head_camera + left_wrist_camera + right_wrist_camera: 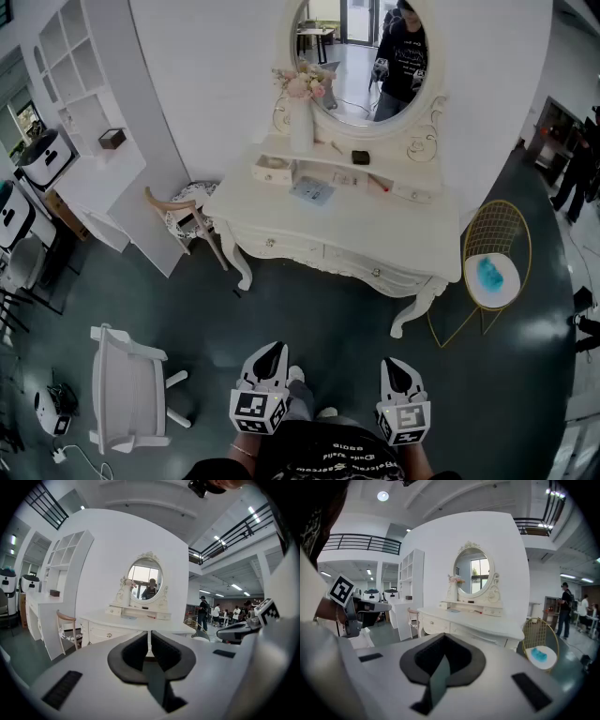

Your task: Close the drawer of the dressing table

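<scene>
The head view looks steeply down on the dressing table [394, 234] from well back; both gripper views face it nearly level, sharing its oval mirror [145, 581].

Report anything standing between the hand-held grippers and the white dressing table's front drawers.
Nothing visible does. Only bare dark floor lies between the left hand-held gripper, the right hand-held gripper and the front drawers of the white dressing table. The white chair sits off left, the gold wire chair off right.
</scene>
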